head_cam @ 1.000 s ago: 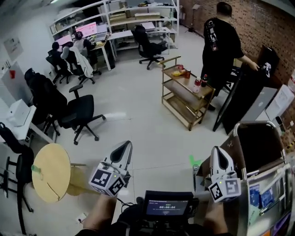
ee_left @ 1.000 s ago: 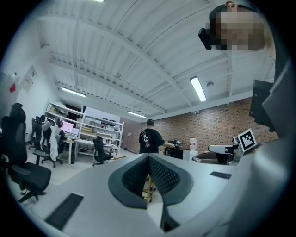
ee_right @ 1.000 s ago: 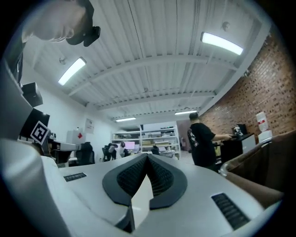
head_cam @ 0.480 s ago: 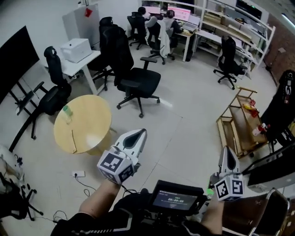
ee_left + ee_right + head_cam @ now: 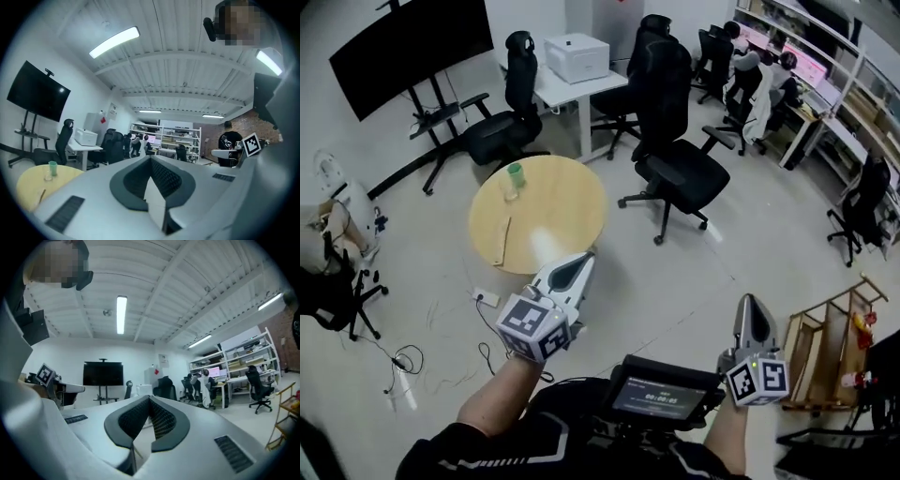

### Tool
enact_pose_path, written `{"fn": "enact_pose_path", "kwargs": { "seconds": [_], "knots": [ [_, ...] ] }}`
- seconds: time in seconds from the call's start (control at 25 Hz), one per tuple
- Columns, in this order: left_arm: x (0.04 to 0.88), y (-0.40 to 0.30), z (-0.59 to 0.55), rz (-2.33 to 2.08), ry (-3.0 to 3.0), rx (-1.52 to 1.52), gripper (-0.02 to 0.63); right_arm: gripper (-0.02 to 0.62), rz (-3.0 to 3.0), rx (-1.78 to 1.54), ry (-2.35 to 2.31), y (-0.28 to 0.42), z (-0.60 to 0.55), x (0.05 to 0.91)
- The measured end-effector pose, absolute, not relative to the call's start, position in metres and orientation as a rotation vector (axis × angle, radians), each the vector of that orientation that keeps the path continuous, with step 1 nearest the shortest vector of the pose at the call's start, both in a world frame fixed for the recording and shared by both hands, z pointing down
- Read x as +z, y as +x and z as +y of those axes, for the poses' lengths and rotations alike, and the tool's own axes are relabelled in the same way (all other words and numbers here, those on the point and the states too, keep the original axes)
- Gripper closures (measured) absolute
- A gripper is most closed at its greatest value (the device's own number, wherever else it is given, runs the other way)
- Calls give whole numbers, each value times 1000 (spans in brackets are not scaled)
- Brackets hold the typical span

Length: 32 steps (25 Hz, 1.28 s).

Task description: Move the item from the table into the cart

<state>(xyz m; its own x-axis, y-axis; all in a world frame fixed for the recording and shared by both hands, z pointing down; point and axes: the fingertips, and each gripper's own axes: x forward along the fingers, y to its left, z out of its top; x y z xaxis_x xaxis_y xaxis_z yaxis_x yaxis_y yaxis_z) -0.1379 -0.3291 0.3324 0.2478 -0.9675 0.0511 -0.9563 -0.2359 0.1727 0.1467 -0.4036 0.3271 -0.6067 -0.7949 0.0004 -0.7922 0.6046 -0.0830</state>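
Round table (image 5: 555, 208) swings before you, green cup (image 5: 515, 175) near its far edge unpicked; left gripper (image 5: 580, 262) and right gripper (image 5: 750, 306) clenched empty.

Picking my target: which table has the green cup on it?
The round wooden table, with the green cup at its far edge; the white desk carries a white box.
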Motion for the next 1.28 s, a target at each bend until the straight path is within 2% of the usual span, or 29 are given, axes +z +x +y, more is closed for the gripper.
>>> {"fn": "enact_pose_path", "kwargs": {
  "seconds": [0.2,0.36,0.4,0.8,0.88,1.04,1.12,1.28],
  "knots": [
    [334,-210,-357,-2052,2191,-99,600,586,2986,18,-1037,39,-477,327],
    [350,-286,-359,-2205,2034,-88,600,586,3086,1,-789,-57,-513,346],
    [353,-309,-355,-2239,1993,-94,600,552,3112,5,-734,-83,-519,350],
    [397,-585,-289,-2447,1616,-136,600,550,3362,280,-156,-390,-517,396],
    [410,-633,-283,-2463,1566,-116,600,498,3382,284,4,-448,-513,405],
    [428,-696,-290,-2494,1453,-116,600,487,3403,370,324,-540,-517,420],
    [439,-725,-302,-2524,1393,-107,600,428,3404,458,497,-584,-528,434],
    [469,-775,-325,-2580,1206,-93,600,426,3313,539,853,-668,-543,450]
  ]
}}
